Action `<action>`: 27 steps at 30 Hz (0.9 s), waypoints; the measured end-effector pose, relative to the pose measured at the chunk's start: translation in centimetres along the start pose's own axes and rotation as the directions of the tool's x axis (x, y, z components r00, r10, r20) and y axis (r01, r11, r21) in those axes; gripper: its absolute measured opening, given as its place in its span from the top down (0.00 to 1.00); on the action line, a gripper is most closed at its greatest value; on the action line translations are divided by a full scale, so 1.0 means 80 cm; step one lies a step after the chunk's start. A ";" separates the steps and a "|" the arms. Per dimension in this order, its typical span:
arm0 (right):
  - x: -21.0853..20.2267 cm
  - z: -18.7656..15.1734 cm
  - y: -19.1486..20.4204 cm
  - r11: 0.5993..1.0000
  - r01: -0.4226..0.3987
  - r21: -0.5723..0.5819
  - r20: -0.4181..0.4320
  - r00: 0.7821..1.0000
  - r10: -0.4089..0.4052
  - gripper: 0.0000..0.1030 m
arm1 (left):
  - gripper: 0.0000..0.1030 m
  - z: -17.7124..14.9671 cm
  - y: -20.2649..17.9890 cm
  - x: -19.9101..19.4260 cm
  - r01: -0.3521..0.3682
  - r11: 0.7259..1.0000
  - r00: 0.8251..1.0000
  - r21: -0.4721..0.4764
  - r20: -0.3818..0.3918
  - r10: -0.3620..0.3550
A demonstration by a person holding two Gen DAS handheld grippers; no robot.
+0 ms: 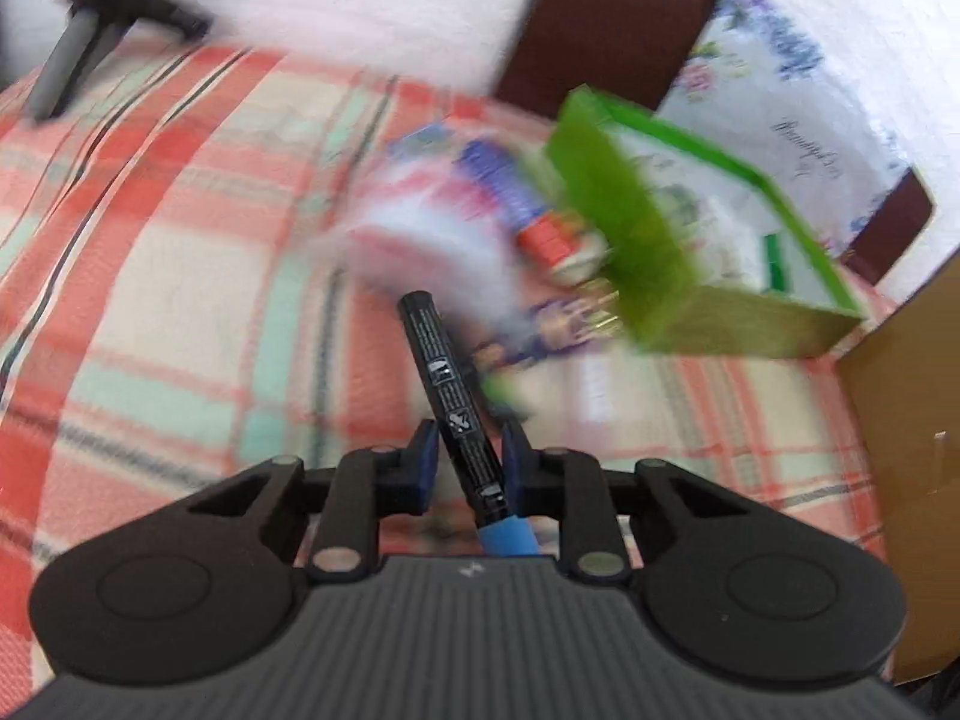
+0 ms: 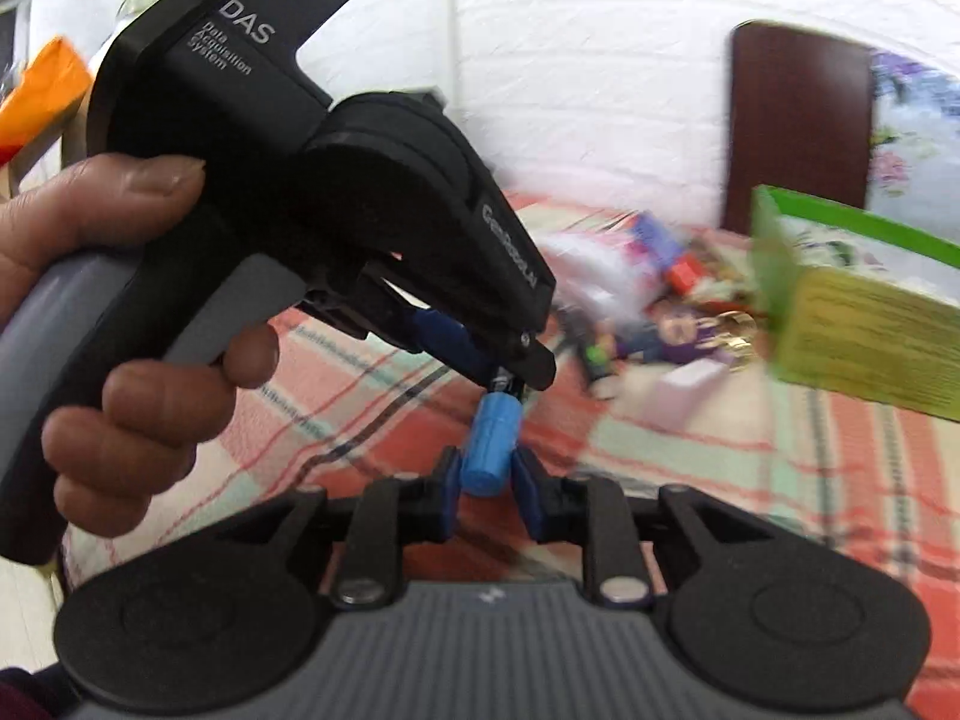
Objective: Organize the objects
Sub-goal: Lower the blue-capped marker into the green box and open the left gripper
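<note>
A black marker with a blue cap lies between the blue pads of my left gripper, which is shut on its barrel, above the plaid tablecloth. In the right wrist view, my right gripper is shut on the same blue cap. The left gripper, held by a hand, comes in from the upper left and clamps the marker just above the cap. The marker's barrel is mostly hidden there.
An open green box stands at the back right beside a blurred pile of small packets and toys. A cardboard box is at the right edge. A brown chair back stands behind. A dark object with a grey handle is at the far left.
</note>
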State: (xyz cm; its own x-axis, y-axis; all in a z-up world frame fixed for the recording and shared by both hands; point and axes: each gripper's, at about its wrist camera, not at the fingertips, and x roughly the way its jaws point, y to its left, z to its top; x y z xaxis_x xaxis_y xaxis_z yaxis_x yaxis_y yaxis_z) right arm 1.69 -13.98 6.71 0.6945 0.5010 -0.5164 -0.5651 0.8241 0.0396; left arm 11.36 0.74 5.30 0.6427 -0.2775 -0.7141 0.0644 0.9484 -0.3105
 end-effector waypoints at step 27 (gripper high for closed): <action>0.022 0.042 -0.296 0.835 0.403 0.374 0.178 0.853 -0.491 0.75 | 0.59 0.118 -0.244 0.136 -0.063 0.918 0.993 0.392 0.121 0.016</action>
State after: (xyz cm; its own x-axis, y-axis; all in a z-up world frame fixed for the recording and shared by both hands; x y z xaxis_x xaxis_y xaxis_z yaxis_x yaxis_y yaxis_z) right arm 17.77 -31.78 7.72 0.9491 0.0698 -0.3072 -0.0259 0.9891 0.1447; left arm 24.29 -19.32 9.49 0.7311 -0.2414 -0.6381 0.3179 0.9481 0.0055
